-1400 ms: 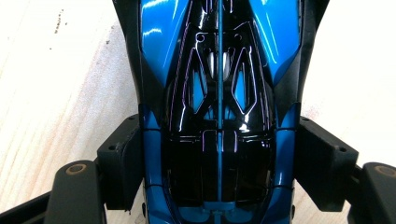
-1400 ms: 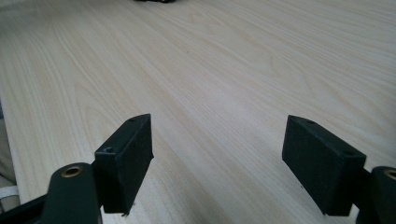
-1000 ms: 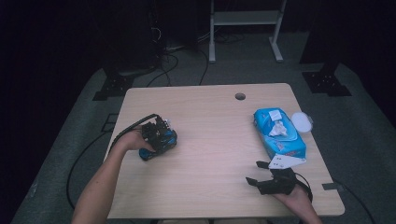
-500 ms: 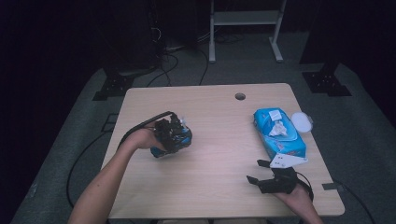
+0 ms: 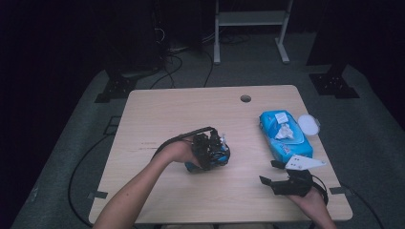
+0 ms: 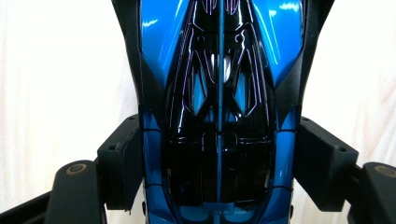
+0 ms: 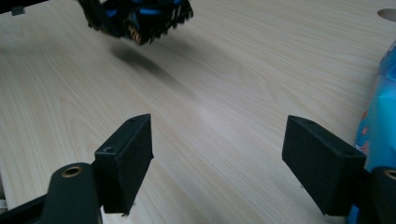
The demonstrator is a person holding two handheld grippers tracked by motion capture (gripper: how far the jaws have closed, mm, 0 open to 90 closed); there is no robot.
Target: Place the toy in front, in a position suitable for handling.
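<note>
Toy car (image 6: pixel 219 116) — glossy blue-black, seemingly

I see the toy car (image 5: pixel 213 151) held in my left tongs (image 5: pixel 210 149) above the middle of the surface (image 5: pixel 181 109), clear of it, a little toward the near edge. My right tongs (image 5: pixel 275 174) sit at the near right corner, jaws apart with nothing between them, pointing left toward the car. The wipes pack (image 5: pixel 284 134) lies along the right edge, just beyond the right tongs. A lid (image 5: pixel 308 124) lies touching the pack's right side, at the right edge. A hole (image 5: pixel 245 98) sits near the far edge, right of centre.
</note>
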